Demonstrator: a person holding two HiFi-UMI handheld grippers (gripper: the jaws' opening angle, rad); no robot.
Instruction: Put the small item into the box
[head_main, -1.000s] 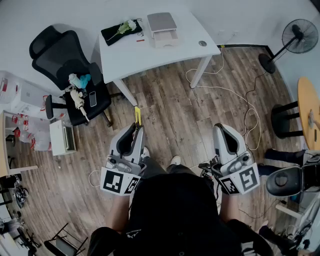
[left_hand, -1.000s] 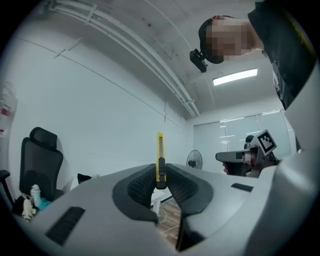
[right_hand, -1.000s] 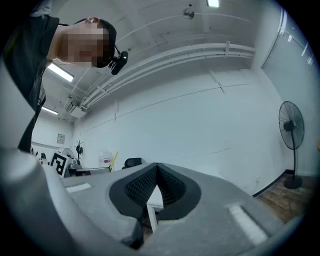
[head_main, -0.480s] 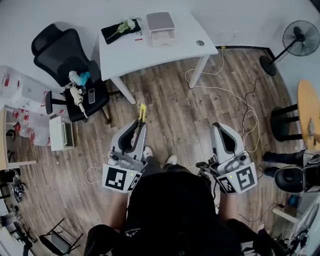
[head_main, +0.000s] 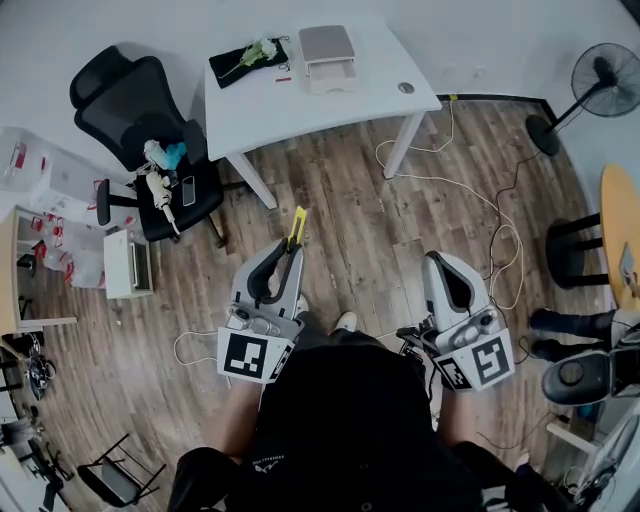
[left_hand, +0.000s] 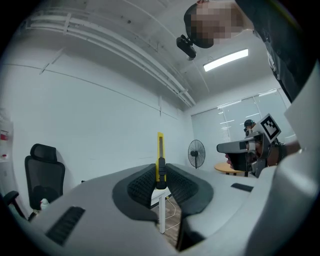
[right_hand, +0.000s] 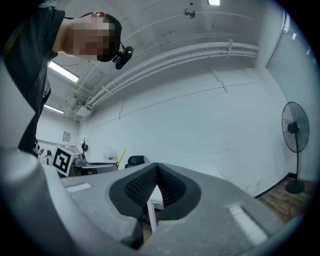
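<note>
The small item, a slim yellow utility knife (head_main: 297, 226), is pinched at its lower end by the left gripper (head_main: 288, 252). The ribbed fingers (left_hand: 141, 186) are closed flat on both faces, right at the black slider. Most of the knife's length sticks out past the fingertips, in line with the gripper and aimed toward the white surface (head_main: 330, 110). It hangs over the wooden floor, well apart from the box (head_main: 328, 58), which sits near the far edge of that surface beside a black cloth (head_main: 232, 64) with flowers on it.

The step in hand looks like the carry to the box. With so much free length beyond the grip, the knife could pivot between the pads. It is best carried smoothly, with the clamp firm and no quick wrist turns. The person has to step forward until the box is within easy reach. From here, the head view does not show how the box opens or how deep it is, so the tip should be lined up over the opening only once that is clear. It should then be lowered inside before the fingers part, so that it does not bounce off the rim.

The right gripper (head_main: 441, 260) is held low at the person's side, fingers pressed together with nothing between them. It is free to steady the box. The office chair (head_main: 125, 105) at the left and the loose cable (head_main: 470, 190) on the floor at the right flank the path ahead.
</note>
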